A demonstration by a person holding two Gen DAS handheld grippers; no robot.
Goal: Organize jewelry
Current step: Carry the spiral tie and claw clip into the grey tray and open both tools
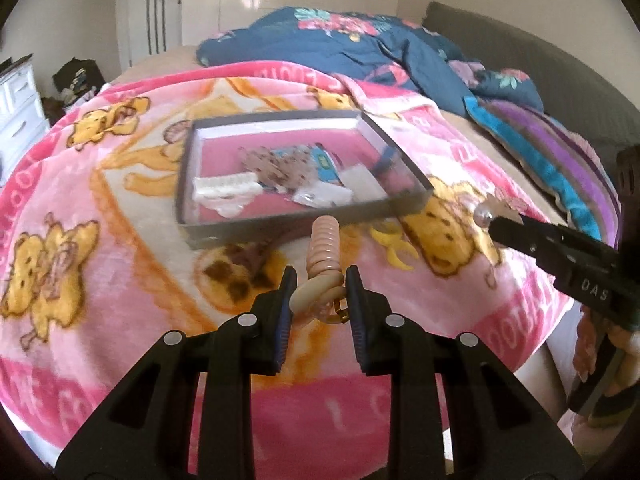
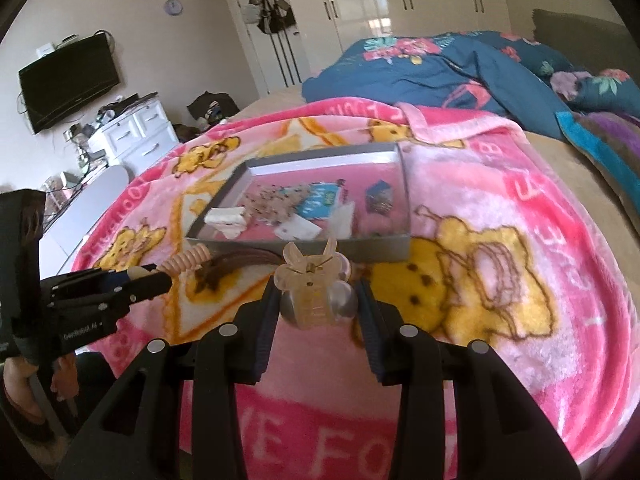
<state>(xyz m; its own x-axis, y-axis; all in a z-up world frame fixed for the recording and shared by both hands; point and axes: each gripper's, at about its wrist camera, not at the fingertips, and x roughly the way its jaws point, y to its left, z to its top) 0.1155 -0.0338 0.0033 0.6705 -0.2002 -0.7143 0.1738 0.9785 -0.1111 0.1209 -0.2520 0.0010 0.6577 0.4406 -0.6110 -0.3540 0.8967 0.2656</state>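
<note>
Lay across the bed (image 1: 460, 128): a pink blanket (image 1: 120, 208) with yellow bear prints, filling most of both frames. Beyond it, upper centre, a dark blue floral duvet (image 1: 340, 44) bunched in a heap; at the right edge, a purple and turquoise striped cloth (image 1: 560, 152). Stood behind, white wardrobe doors (image 2: 400, 4); at the left of the right wrist view, a wall-mounted television (image 2: 68, 80) above a white chest of drawers (image 2: 136, 136), cluttered on top.

Sat mid-frame on the blanket, a shallow grey box (image 1: 200, 148) with a pink floor, holding small packets and cards of jewelry, too blurred to tell apart.

Left claw (image 1: 320, 292): nearly closed, clenched on a beige spiral hair tie (image 1: 325, 248) that stuck up from the tips, just below the box's near wall in the picture. Right claw (image 2: 318, 300): narrowly parted, grasping a translucent butterfly-shaped hair clip (image 2: 310, 284), pads pressed on both its sides, also just in front of the box.
</note>
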